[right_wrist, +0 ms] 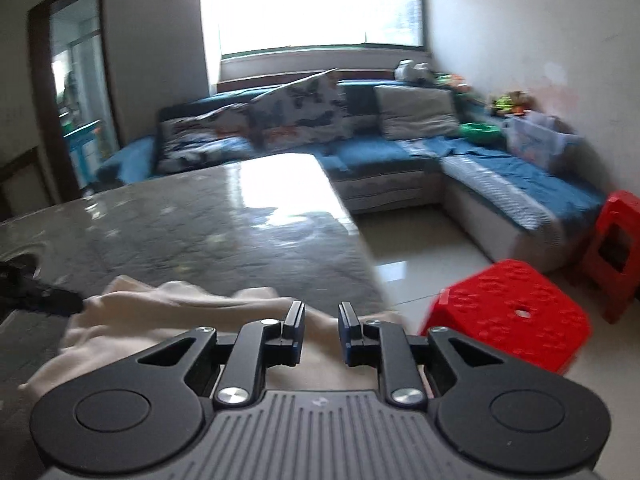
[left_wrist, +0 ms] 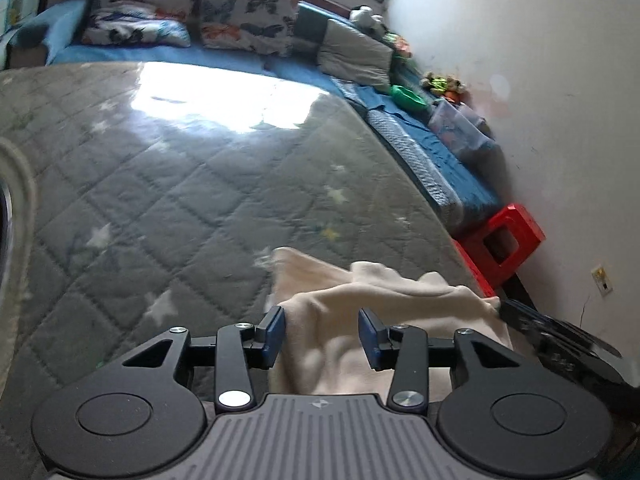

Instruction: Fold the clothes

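Cream garment (left_wrist: 360, 320) lies rumpled at the near edge of the quilted grey surface (left_wrist: 180, 184), close to its right corner. It's bunched, with ridges and no clean fold line visible, so I can't tell whether this is mid-fold or a pile waiting to be spread.

Left gripper (left_wrist: 322, 330): jaws spread, cloth showing between them but nothing pinched. Right gripper (right_wrist: 321, 330): jaws parted less widely, also empty, hovering over the garment's right side (right_wrist: 168, 312).

If you grab here, take a single layer at an edge or corner, not a ridge in the middle. Keep both grippers level and symmetric. Watch the overhang: the red stool (right_wrist: 508, 312) sits just off the surface edge, so don't drag fabric that way.
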`<state>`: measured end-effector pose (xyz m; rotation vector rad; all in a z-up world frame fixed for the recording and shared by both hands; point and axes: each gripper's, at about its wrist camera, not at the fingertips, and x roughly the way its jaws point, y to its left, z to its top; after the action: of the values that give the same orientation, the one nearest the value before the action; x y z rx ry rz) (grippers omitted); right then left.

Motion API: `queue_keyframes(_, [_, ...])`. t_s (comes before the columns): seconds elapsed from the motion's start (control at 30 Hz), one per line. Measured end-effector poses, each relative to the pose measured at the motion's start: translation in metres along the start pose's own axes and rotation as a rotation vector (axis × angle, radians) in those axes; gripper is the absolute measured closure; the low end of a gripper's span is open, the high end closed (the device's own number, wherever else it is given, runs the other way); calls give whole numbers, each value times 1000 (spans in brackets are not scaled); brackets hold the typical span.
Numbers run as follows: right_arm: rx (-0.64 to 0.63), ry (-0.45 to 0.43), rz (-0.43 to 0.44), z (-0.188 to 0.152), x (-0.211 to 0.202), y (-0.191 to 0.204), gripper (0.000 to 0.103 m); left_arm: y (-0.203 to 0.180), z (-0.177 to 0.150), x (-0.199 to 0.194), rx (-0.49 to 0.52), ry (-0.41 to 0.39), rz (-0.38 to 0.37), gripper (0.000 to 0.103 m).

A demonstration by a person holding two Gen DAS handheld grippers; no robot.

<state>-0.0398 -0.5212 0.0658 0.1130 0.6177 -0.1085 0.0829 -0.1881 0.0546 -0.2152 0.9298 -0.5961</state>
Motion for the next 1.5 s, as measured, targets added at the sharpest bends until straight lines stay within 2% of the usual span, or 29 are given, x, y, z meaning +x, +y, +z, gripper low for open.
queue_keyframes(0.23, [5,35,37,2,35,20,85,-20,2,20,109,2,-4,59])
queue_keyframes(0.47, [-12,60,12,-2,52,24,83,-13,7,26,115,-3,24,58])
queue_keyframes(0.57, [-21,48,15,-1,44,25,78,-8,5,21,110,-10,45,55])
queue_keyframes(0.63, [-41,39,25,-2,37,28,69,-6,4,18,107,-15,58,55])
queue_keyframes(0.77, [-75,36,65,-9,22,37,69,-3,1,9,99,-32,80,55])
queue_keyframes(0.9, [-133,46,93,-23,5,51,68,-11,-2,-4,133,-68,70,55])
queue_keyframes(1.07, [-212,14,76,-47,-23,68,65,-21,-16,-13,172,-59,8,55])
queue_keyframes(1.2, [-216,-4,62,-60,-33,73,63,-31,-38,-15,241,-44,-8,55])
queue_keyframes(1.43, [-162,-42,50,-75,-41,71,63,-31,-66,-16,321,-58,43,55])
queue_keyframes(1.5, [-135,-63,45,-77,-45,69,63,-29,-70,-18,335,-77,57,50])
